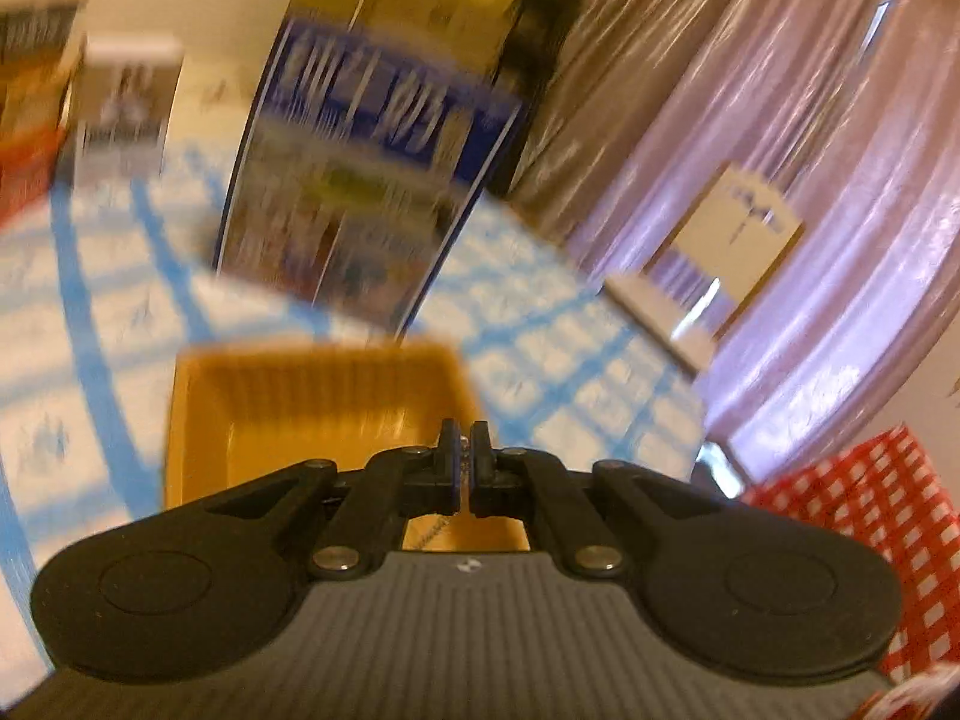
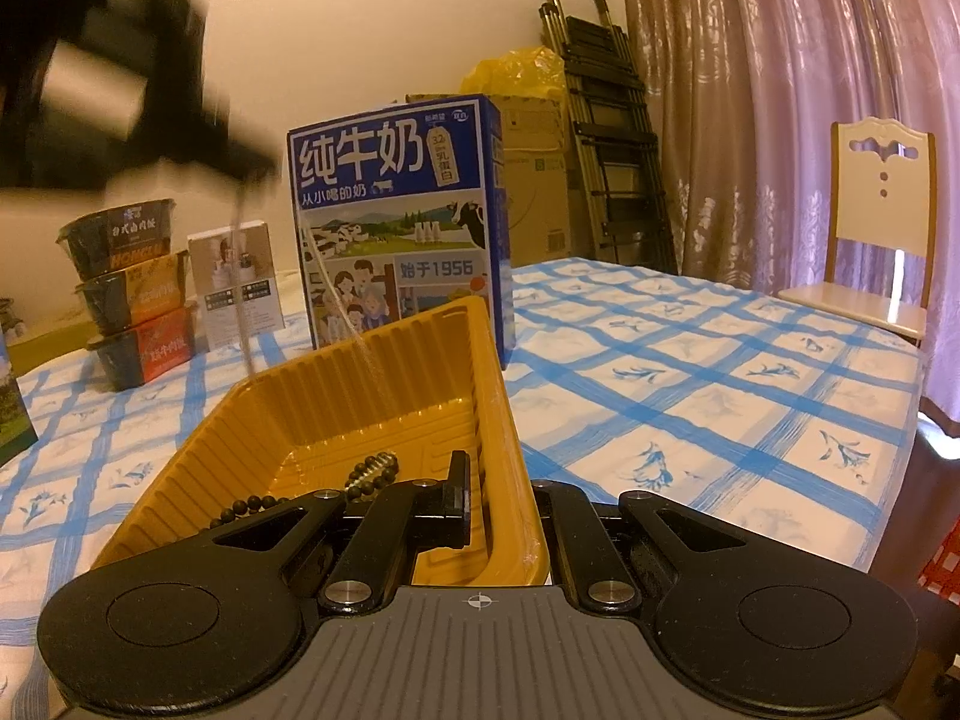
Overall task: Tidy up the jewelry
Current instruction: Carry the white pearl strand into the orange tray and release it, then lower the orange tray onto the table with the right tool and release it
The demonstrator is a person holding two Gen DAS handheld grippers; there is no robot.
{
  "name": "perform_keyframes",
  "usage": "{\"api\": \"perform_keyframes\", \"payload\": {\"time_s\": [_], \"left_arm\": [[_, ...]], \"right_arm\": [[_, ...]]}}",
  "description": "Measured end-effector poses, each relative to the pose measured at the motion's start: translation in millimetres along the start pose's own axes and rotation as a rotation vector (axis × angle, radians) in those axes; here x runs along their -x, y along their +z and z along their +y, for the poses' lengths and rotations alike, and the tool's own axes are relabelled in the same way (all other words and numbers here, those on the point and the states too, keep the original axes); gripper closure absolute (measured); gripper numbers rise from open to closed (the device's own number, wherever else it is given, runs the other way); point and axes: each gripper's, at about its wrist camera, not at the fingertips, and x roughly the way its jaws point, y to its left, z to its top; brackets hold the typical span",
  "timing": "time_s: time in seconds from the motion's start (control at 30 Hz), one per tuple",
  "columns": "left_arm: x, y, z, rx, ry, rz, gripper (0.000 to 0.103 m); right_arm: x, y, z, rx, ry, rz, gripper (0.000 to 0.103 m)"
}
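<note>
A ribbed yellow tray [image 2: 336, 414] lies on the blue-checked tablecloth. My right gripper [image 2: 499, 483] is shut on the tray's right wall, one finger [image 2: 459, 489] inside and the other hidden behind the wall. A dark bead bracelet [image 2: 369, 474] rests in the tray. In the right wrist view my left gripper [image 2: 258, 171] is a blur at the upper left, and a thin silver chain [image 2: 243, 276] hangs from it down toward the tray. In the blurred left wrist view the left gripper [image 1: 463, 447] is shut on that chain over the tray [image 1: 312, 396].
A blue milk carton [image 2: 396, 222] stands just behind the tray. Stacked food bowls [image 2: 132, 294] and a small white box [image 2: 237, 282] sit at the back left. A chair [image 2: 876, 222], a folded ladder [image 2: 606, 138] and curtains are on the right.
</note>
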Motion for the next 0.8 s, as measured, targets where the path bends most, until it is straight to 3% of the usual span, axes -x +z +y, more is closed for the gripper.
{"api": "perform_keyframes", "payload": {"time_s": [0.13, 0.23, 0.3, 0.6, 0.8], "left_arm": [[-24.0, -20.2, 21.2, 0.036, 0.047, 0.09, 0.1], [-26.8, -27.7, 32.3, 0.05, 0.078, 0.105, 0.098], [-23.0, -29.5, 37.2, 0.053, 0.088, 0.098, 0.091], [8.5, -37.8, 54.2, 0.001, 0.198, 0.031, 0.081], [36.1, -54.0, 83.0, 0.031, 0.283, 0.019, 0.079]], "right_arm": [[0.1, -0.1, -0.9, -0.001, 0.0, 0.001, 0.096], [-0.1, 0.7, -0.1, -0.002, -0.001, 0.002, 0.096], [-0.5, 1.0, 1.6, -0.001, 0.0, 0.0, 0.096], [-0.9, 0.5, 2.7, 0.002, -0.003, -0.001, 0.096], [-2.8, 0.1, 3.3, 0.01, -0.014, -0.005, 0.096]]}}
